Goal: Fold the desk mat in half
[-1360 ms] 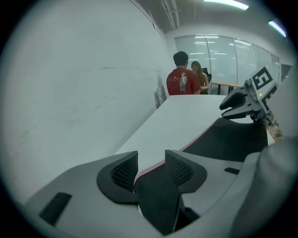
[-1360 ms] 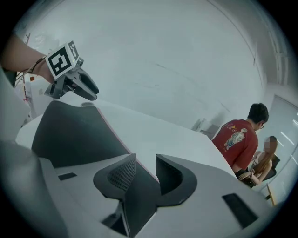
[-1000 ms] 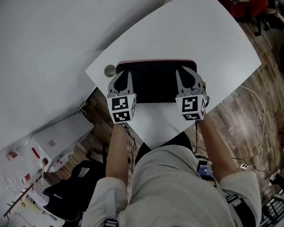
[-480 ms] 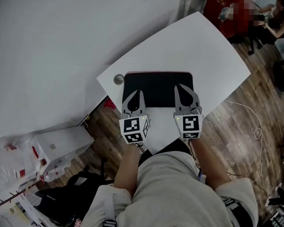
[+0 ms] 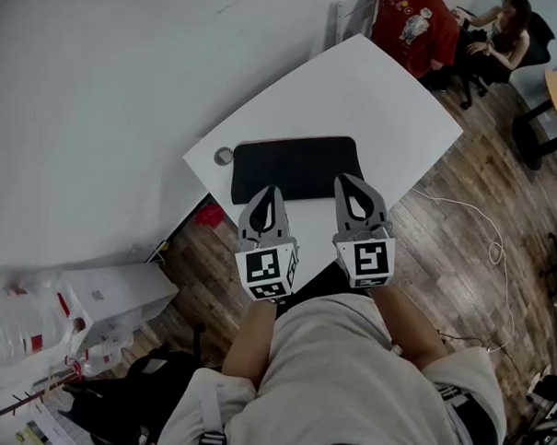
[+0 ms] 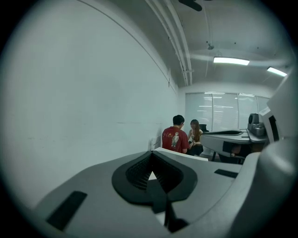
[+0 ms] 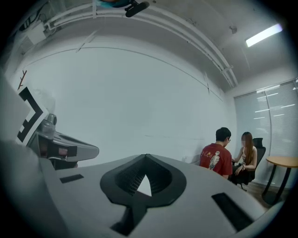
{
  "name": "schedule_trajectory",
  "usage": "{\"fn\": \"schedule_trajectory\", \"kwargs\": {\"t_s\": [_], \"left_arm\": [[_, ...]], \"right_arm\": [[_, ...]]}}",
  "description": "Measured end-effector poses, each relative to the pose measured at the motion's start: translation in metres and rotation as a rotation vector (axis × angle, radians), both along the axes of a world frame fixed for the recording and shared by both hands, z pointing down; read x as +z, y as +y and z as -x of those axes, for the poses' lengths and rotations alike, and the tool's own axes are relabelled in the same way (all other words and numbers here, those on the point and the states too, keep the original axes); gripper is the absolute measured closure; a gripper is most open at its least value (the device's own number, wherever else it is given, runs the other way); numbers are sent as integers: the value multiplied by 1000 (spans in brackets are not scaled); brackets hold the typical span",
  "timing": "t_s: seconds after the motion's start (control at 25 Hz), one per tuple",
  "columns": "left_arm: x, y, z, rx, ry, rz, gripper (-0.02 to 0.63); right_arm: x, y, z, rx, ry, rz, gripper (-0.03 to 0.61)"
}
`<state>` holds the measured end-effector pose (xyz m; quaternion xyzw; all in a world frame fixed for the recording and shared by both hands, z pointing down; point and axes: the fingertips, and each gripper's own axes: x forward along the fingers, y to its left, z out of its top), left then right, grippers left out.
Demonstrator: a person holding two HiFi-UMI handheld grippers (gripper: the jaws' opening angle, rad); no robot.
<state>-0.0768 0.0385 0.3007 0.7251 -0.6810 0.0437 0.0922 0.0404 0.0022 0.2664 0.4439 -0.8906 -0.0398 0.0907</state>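
Both grippers have drawn back from the desk mat (image 5: 295, 169) and up toward the person's chest since a second ago, and their jaws, apart then, are now pressed together on nothing. In the head view the left gripper (image 5: 270, 190) and right gripper (image 5: 348, 179) hang side by side over the near edge of the white table (image 5: 376, 92). Their tips overlap the mat's near edge in the picture, but both gripper views look out level across the room with nothing between the jaws.

The mat lies flat on the near part of the table, black, with a thin red line along its far edge. A small round thing (image 5: 223, 156) sits just beside its left end; what it is I cannot tell. Two seated people (image 5: 418, 25) are at the table's far corner.

On the wooden floor, a white cable (image 5: 485, 231) trails on the right and something red (image 5: 208, 214) lies under the table's left edge. At lower left a clear plastic jug (image 5: 16, 321) stands beside a white box (image 5: 110, 288); its contents cannot be made out.
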Motion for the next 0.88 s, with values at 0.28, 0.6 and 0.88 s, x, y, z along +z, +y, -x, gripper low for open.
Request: {"fn": "schedule_trajectory", "kwargs": {"t_s": [0.28,0.6,0.88], "left_arm": [[-11,22,-21,48,34,-43,603],[-27,35,-25,75,3,-83,603],[-33,40,-29,91,3,-102,603]], "right_arm": [[-18,30,-6,4,14,-50,538],[-40,49,-4,6,16,-106,538],[-43,58,-8,7,24,-116,538]]}}
